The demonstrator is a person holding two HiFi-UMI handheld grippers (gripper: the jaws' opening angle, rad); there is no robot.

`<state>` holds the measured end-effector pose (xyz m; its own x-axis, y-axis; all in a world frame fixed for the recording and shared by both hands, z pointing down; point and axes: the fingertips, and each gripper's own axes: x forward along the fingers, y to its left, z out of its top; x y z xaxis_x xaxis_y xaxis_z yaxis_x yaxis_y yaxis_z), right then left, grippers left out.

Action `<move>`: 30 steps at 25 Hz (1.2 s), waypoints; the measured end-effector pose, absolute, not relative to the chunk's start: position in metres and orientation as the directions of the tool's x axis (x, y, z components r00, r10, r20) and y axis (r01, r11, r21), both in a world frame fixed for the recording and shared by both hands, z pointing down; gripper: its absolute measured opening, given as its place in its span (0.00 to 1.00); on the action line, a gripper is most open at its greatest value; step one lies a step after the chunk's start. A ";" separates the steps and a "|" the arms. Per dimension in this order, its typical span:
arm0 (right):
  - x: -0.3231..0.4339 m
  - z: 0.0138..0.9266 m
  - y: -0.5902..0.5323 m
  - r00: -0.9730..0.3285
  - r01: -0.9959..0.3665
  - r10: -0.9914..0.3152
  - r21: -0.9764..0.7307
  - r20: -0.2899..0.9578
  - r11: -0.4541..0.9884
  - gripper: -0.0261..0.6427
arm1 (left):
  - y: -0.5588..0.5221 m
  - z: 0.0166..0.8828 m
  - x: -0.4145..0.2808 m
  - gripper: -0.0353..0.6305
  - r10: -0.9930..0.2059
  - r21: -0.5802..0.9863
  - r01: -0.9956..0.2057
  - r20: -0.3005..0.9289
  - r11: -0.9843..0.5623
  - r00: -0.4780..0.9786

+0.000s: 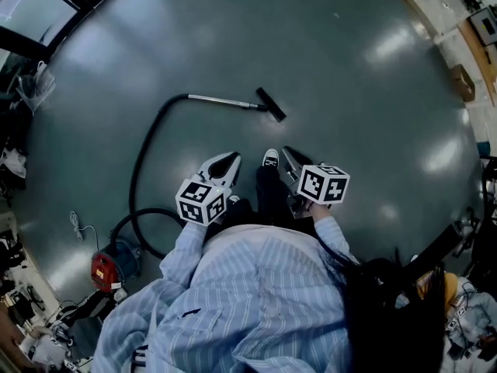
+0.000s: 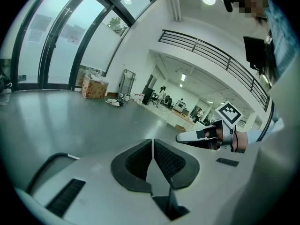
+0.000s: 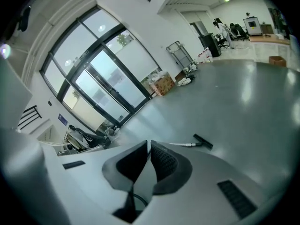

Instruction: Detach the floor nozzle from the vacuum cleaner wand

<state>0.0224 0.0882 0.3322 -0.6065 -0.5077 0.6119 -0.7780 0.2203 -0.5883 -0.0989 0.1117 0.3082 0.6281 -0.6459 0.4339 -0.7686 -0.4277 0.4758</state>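
Observation:
The vacuum's silver wand [image 1: 225, 101] lies on the grey floor ahead of me, with the black floor nozzle [image 1: 271, 104] joined to its right end. A black hose [image 1: 141, 158] curves from the wand back to the red vacuum body [image 1: 105, 269] at lower left. My left gripper [image 1: 231, 158] and right gripper [image 1: 286, 151] are held side by side above my feet, well short of the nozzle, both shut and empty. The right gripper view shows its shut gripper [image 3: 149, 143] with the nozzle [image 3: 203, 141] and wand [image 3: 180, 144] beyond. The left gripper view shows its shut gripper [image 2: 153, 140] and the right gripper [image 2: 199, 135] beside it.
My shoe [image 1: 270, 159] stands between the grippers. Loose cables [image 1: 78, 228] and clutter lie along the left edge near the glass wall [image 3: 103, 86]. A cardboard box [image 2: 94, 87] sits by the windows. Desks [image 1: 474, 29] line the upper right.

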 end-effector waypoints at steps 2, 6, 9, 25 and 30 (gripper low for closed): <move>0.030 0.330 0.055 -0.626 -0.766 -0.495 -0.592 0.602 0.248 0.08 | 0.084 0.309 -0.095 0.08 -0.660 0.468 -0.784 0.443 -0.408 0.607; 0.059 0.336 0.004 -0.632 -0.765 -0.478 -0.588 0.609 0.262 0.08 | 0.030 0.315 -0.081 0.08 -0.694 0.450 -0.820 0.462 -0.353 0.552; 0.077 0.345 -0.023 -0.634 -0.766 -0.467 -0.586 0.617 0.266 0.08 | -0.006 0.312 -0.061 0.08 -0.715 0.484 -0.805 0.421 -0.343 0.558; 0.117 0.473 -0.108 -0.541 -0.833 -0.453 -0.527 0.709 0.169 0.08 | -0.112 0.441 -0.028 0.08 -0.457 0.402 -0.751 0.612 -0.523 0.646; 0.120 0.549 -0.138 -0.448 -0.894 -0.404 -0.416 0.798 0.168 0.08 | -0.145 0.512 -0.047 0.08 -0.319 0.423 -0.729 0.699 -0.538 0.641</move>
<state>0.1198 -0.1382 0.5487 -0.4475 -0.4043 0.7977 -0.8936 0.1681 -0.4161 -0.0466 -0.1448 0.5122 0.6407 -0.3187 0.6986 -0.7292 -0.5376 0.4235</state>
